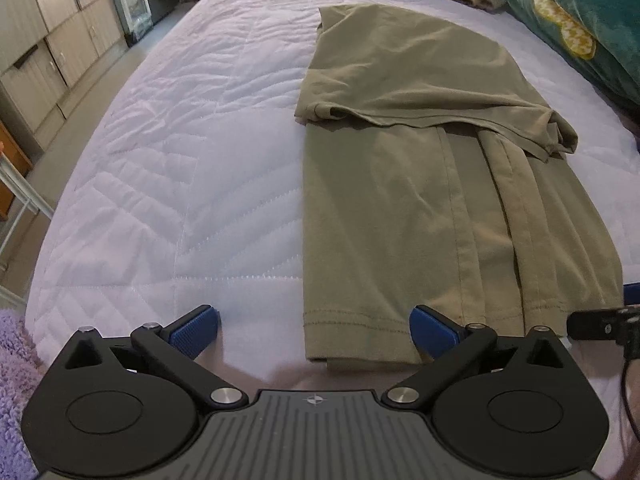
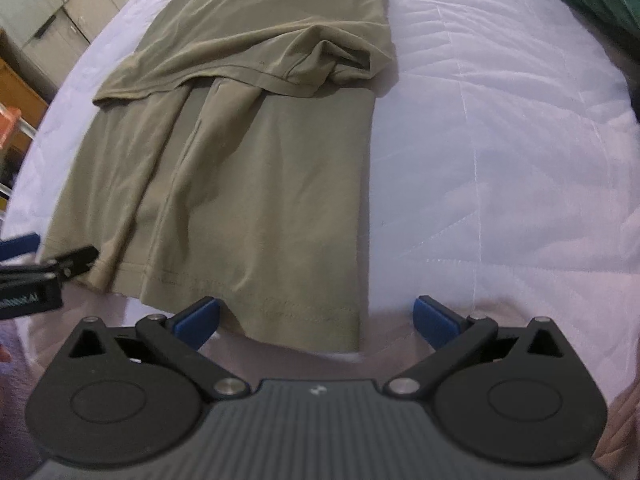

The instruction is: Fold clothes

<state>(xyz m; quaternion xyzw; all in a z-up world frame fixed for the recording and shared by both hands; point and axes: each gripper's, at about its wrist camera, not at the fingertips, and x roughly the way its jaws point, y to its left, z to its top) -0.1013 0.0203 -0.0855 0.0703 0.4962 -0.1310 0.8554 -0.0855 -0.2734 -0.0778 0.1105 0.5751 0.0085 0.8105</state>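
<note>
Cabinets [image 1: 48,40] line the wall at your far left, beyond the bed's edge, and a purple fuzzy cloth [image 1: 14,380] shows at the lower left corner of the left wrist view. Next comes the white quilted bedspread [image 1: 180,160], bare on that side. Your left gripper [image 1: 316,332] hangs just above it with its blue pads spread as wide as they go, gripping nothing; the near left corner of the olive shirt [image 1: 400,200] lies between them, and the right pad overlaps its hem. You have the shirt lying flat on the bedspread, sides turned in to make a long panel, with its far part folded toward you and ending in a loose, rumpled edge across the middle. Your right gripper [image 2: 316,320] sits over the shirt's near right corner, pads equally wide apart and empty, hem between them. Right of the shirt the bedspread [image 2: 500,160] is bare again, and a teal blanket [image 1: 592,20] is bunched at the far right.
</note>
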